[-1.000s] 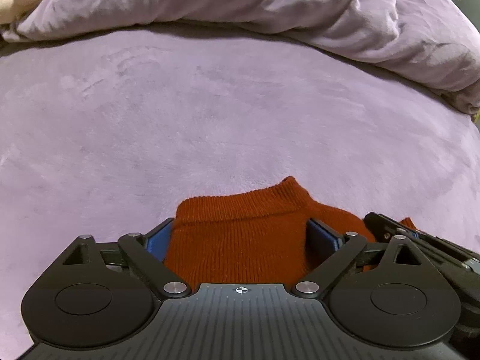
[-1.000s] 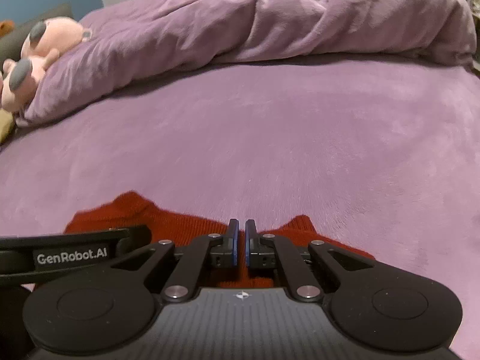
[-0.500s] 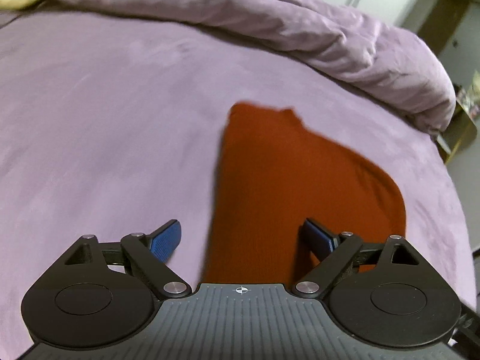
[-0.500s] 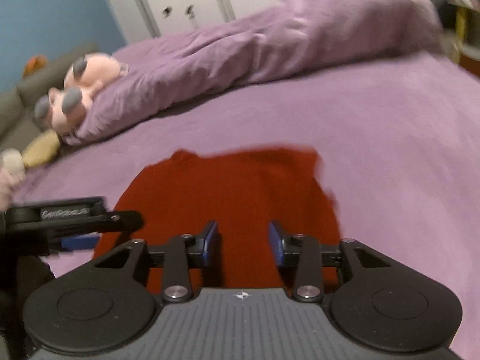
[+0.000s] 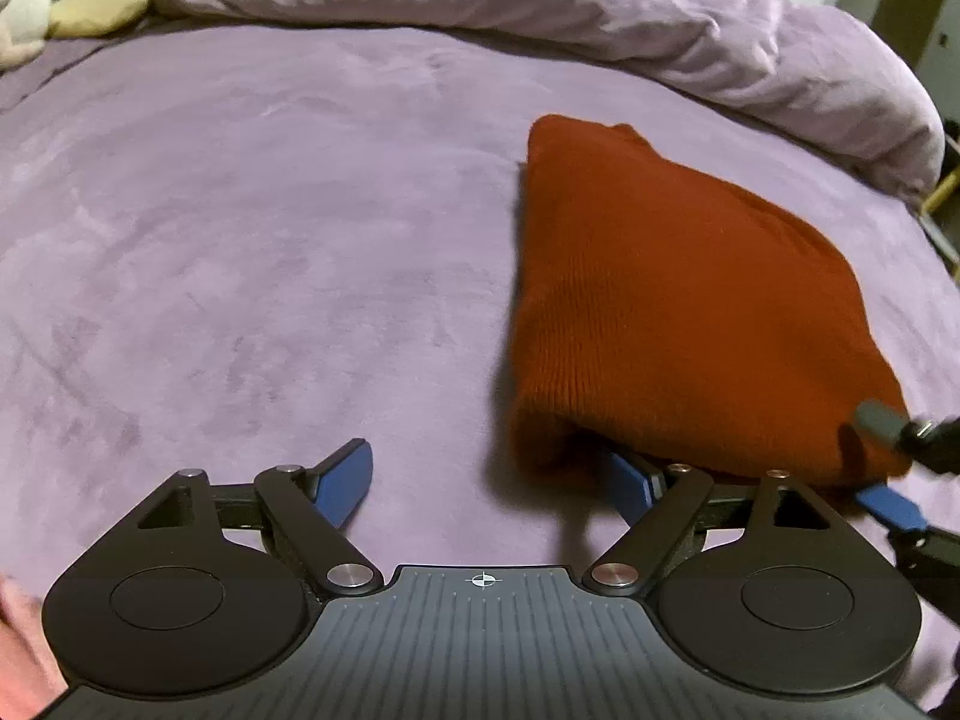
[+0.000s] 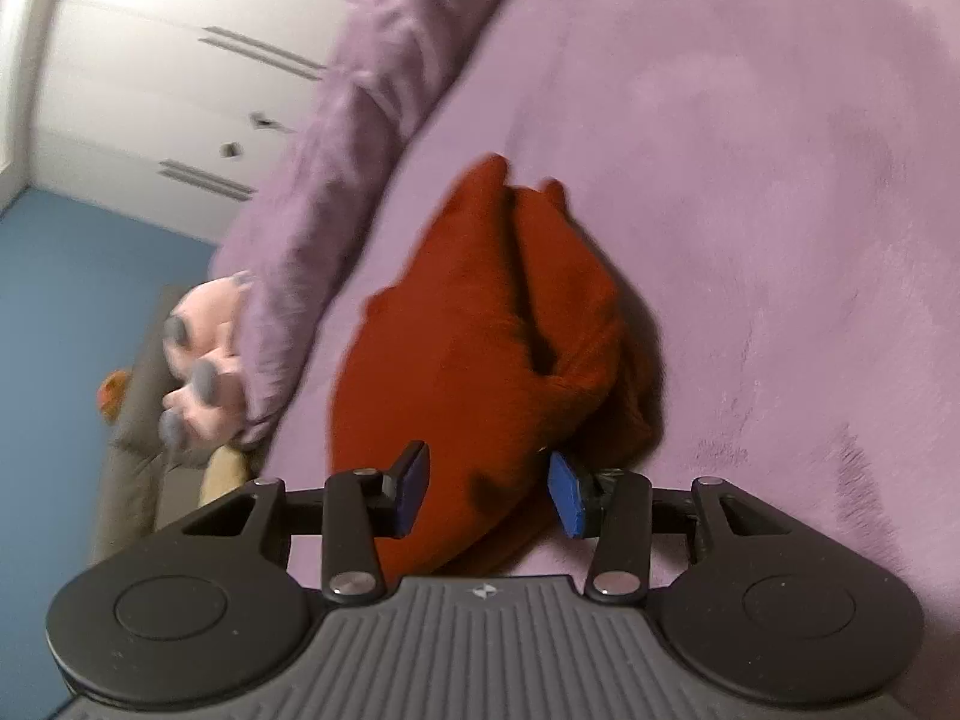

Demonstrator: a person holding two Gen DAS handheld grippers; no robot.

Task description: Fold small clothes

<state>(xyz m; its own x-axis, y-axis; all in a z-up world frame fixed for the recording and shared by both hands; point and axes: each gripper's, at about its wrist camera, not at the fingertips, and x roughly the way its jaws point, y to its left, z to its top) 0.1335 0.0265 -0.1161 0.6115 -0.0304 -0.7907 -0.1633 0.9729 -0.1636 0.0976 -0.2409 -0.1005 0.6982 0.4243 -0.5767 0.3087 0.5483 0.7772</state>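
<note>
A rust-red knitted garment [image 5: 678, 300] lies folded on the purple bed [image 5: 270, 228], right of centre in the left wrist view. My left gripper [image 5: 486, 486] is wide open and its jaws are closing, with bare bedding between them. Its right finger [image 5: 630, 489] is tucked at the garment's near left corner. The right wrist view is rolled sideways. There the garment [image 6: 480, 324] reaches down between the fingers of my right gripper [image 6: 489, 492], which stand partly apart on either side of its near edge. That gripper's fingertips [image 5: 882, 423] also show at the garment's near right corner.
A bunched purple duvet [image 5: 600, 12] runs along the far side of the bed. Soft toys [image 6: 204, 360] and a yellow cushion [image 5: 99, 12] lie by the headboard end. White wardrobe doors [image 6: 180, 60] and a blue wall stand beyond. The bed's right edge [image 5: 936, 228] is close to the garment.
My right gripper went from shut to partly open and rolled sideways. Both grippers drew back from the garment, which now lies folded. In the left wrist view it shifted from centre to the right.
</note>
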